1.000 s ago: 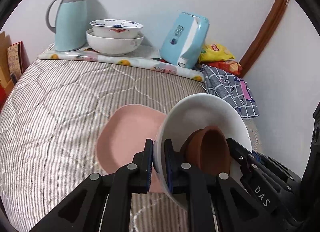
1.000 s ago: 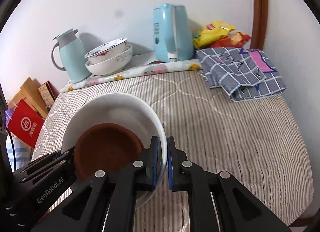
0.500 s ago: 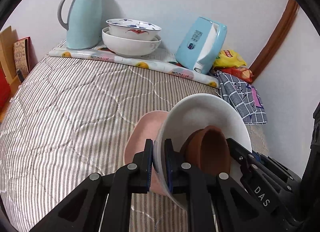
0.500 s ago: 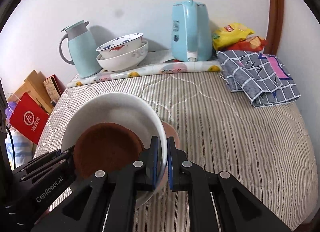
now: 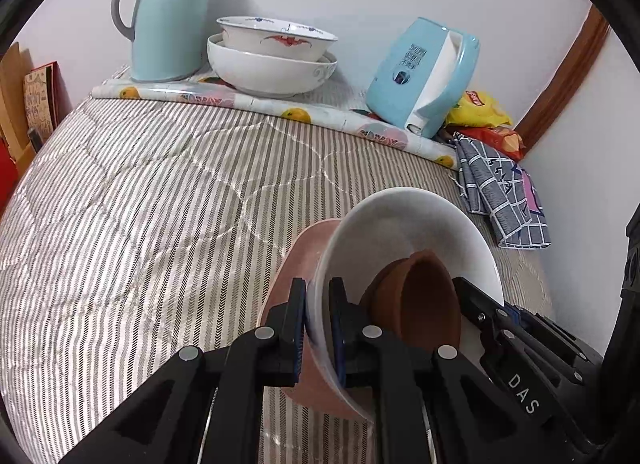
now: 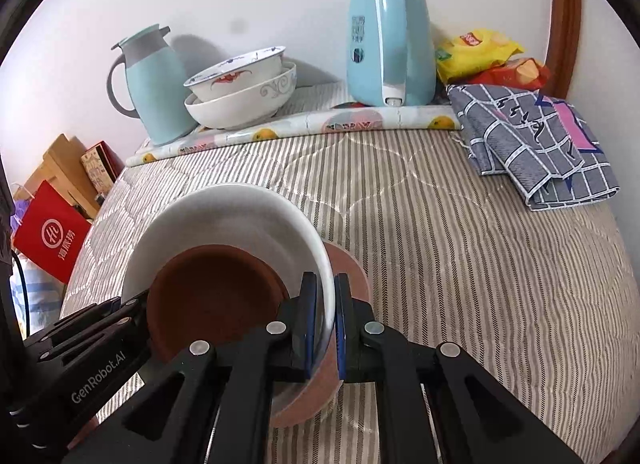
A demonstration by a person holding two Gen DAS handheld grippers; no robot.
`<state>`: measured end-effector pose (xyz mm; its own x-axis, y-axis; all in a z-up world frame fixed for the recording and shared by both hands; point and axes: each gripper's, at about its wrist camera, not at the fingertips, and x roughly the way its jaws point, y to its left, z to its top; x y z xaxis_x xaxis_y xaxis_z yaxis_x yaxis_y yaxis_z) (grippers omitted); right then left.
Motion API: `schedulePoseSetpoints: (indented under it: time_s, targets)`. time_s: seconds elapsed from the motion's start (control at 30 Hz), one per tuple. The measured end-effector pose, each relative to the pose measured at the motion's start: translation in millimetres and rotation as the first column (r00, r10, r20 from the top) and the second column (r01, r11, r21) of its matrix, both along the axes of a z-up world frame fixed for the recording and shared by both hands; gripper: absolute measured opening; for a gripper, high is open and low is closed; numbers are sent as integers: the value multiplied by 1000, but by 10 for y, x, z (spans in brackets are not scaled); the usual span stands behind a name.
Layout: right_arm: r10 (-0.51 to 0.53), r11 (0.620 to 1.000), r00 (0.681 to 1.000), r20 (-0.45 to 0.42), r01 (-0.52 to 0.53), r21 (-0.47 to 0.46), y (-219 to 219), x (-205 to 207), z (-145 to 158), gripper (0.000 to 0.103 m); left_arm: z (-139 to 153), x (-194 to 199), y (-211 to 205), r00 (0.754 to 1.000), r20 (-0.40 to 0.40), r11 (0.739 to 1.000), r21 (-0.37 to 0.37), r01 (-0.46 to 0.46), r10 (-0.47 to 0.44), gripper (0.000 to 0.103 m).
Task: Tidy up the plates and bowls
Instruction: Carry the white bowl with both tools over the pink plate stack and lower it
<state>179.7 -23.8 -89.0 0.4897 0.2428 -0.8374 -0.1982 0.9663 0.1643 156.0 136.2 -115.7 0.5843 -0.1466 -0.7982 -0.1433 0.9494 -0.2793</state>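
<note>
Both the left gripper (image 5: 318,328) and right gripper (image 6: 324,324) are clamping opposite rims of the white bowl (image 5: 400,224), which is carrying a brown bowl (image 5: 424,296) over the pink plate (image 5: 296,256) on the striped bed (image 5: 140,204).

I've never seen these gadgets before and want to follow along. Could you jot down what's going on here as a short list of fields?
left gripper: shut on the white bowl's rim
right gripper: shut on the opposite rim
white bowl: held by both, above the pink plate
brown bowl: nested inside the white bowl
pink plate: on the striped quilt, under the bowl
stacked bowls: at the back, beside the thermos jug
</note>
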Motion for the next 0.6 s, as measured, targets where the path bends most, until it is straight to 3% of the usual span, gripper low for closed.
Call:
schedulePoseSetpoints:
  time_s: [0.3, 0.6]
  targets:
    - [14, 1000, 999, -44, -15, -14, 65, 104, -205, 9, -227, 111, 66, 999, -36, 1000, -29, 1, -2, 12]
    - [26, 1000, 998, -54, -27, -16, 73, 161, -253, 9, -256, 164, 70, 999, -35, 999, -40, 18, -20, 14]
